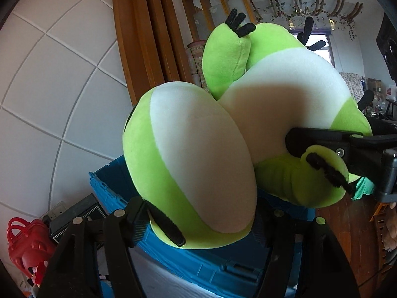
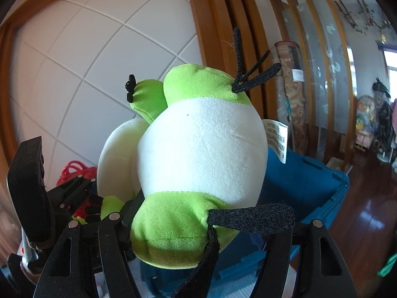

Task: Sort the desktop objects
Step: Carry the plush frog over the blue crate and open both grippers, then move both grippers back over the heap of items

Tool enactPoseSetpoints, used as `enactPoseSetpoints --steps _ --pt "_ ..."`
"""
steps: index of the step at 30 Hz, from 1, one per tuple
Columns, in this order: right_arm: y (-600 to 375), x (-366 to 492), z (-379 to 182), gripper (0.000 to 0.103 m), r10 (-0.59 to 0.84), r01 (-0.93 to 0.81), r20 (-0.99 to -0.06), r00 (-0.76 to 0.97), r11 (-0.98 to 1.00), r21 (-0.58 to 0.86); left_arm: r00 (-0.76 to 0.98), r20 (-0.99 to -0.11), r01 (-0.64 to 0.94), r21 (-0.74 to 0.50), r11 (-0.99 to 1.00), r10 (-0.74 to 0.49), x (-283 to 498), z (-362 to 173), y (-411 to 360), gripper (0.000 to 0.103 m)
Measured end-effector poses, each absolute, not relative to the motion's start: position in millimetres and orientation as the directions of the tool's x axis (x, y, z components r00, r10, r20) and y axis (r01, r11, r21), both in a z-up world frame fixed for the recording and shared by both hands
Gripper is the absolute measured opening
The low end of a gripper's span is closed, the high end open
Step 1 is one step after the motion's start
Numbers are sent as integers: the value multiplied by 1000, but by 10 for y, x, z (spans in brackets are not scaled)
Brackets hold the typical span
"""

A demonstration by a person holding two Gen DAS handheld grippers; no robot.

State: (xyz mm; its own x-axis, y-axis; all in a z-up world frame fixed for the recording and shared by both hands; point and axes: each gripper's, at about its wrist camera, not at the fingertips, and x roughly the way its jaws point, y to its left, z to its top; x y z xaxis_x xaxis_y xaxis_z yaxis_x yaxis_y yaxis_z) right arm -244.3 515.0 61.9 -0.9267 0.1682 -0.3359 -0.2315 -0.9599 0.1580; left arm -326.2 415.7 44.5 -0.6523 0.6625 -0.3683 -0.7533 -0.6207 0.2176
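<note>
We hold the green plush frog (image 1: 198, 149) pinched between both hand-held grippers, left (image 1: 201, 219) and right (image 2: 196, 226), directly above the blue bin (image 2: 310, 193).

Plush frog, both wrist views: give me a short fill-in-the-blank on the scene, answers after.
1. The plush frog is green and ____.
2. Below it is a ____ plastic crate.
3. The label on the frog is ____ with dark print.
4. Its toes are ____.

Missing: white; blue; white; black
</note>
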Motion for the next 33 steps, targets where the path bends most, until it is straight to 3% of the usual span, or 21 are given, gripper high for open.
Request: enactPoseSetpoints --steps 2,5,6,10,17,25,33 --pt "5355 -2551 598 73 174 -247 -344 -923 -952 181 -656 -382 -748 220 -626 650 -3311 444 4347 79" --pt "5565 -2712 588 85 182 -265 -367 -912 -946 188 -661 -403 -740 216 -636 633 -3364 431 4538 85" --pt "5640 -2754 586 92 195 -279 -373 -907 -942 185 -671 -407 -732 227 -642 620 -3367 418 4586 85" --pt "5798 -2844 612 103 288 -367 -369 -884 -915 165 -715 -407 -694 314 -648 568 -3547 334 4661 86" --pt "5776 -2880 675 103 257 -337 -344 -903 -921 196 -739 -359 -662 229 -714 570 -4097 572 4394 86" --pt "5584 -2927 614 103 206 -275 -329 -921 -945 177 -786 -347 -601 239 -763 511 -3828 329 4145 86" --pt "5079 -2750 431 103 138 -178 -263 -955 -975 134 -852 -318 -481 166 -861 415 -3587 110 3419 86"
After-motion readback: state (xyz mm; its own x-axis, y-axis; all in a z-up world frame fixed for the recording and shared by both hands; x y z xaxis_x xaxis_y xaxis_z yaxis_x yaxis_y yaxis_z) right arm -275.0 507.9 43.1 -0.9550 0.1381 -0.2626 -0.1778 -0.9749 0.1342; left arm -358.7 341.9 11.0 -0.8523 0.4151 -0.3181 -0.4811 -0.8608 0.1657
